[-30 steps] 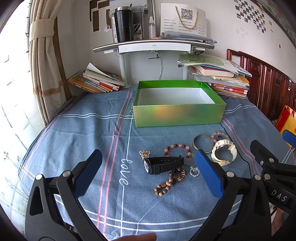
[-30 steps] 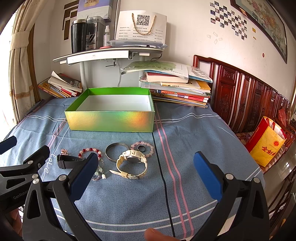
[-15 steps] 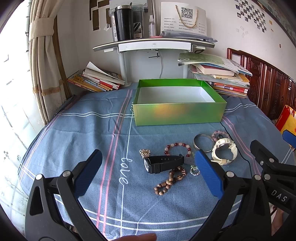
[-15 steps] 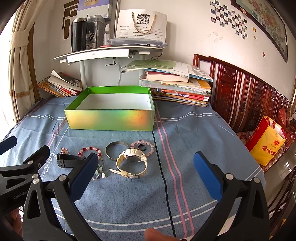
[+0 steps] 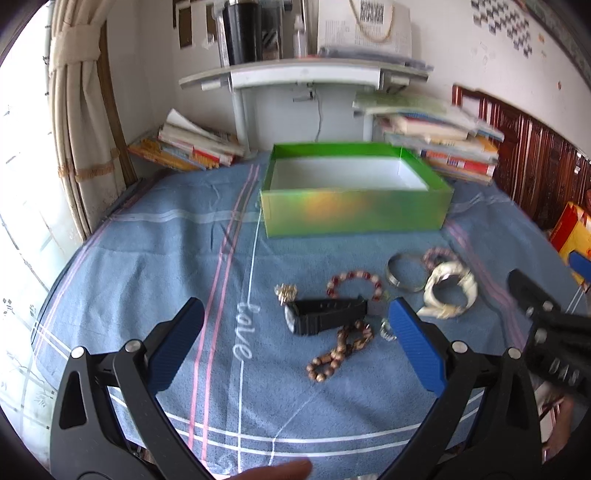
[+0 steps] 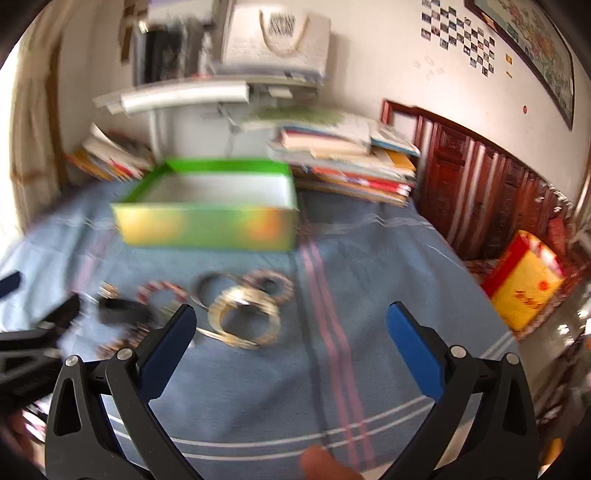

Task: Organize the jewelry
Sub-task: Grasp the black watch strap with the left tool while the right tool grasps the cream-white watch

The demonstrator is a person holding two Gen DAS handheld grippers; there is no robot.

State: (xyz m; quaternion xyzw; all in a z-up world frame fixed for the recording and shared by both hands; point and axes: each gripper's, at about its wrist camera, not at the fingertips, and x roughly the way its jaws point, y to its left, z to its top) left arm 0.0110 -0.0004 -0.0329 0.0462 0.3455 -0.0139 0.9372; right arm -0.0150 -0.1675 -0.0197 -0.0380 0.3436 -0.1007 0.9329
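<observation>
Looking along the left claw [image 5: 295, 339], its blue pads spread wide with nothing between them, I see a blue striped cloth [image 5: 147, 266] with the word "love" [image 5: 243, 330] stitched in white script. At about one o'clock from that word lies a black watch [image 5: 325, 314], with a brown bead string [image 5: 338, 350] just below it and a red-and-white bead bracelet [image 5: 354, 282] just above. Further toward three o'clock sit a metal bangle [image 5: 404, 273] and a cream watch [image 5: 448, 290], close together. An open green box [image 5: 354, 214], white inside and bare, stands at twelve o'clock. Above it, a white bag [image 5: 369, 26] carries a QR code.

Along the right claw [image 6: 291, 338], equally wide and holding nothing, everything is smeared. The cream watch [image 6: 243, 323] lies just ahead at eleven o'clock, the green box [image 6: 207, 229] beyond it. A yellow and red bag [image 6: 524, 291] sits at three o'clock; its print is unreadable.
</observation>
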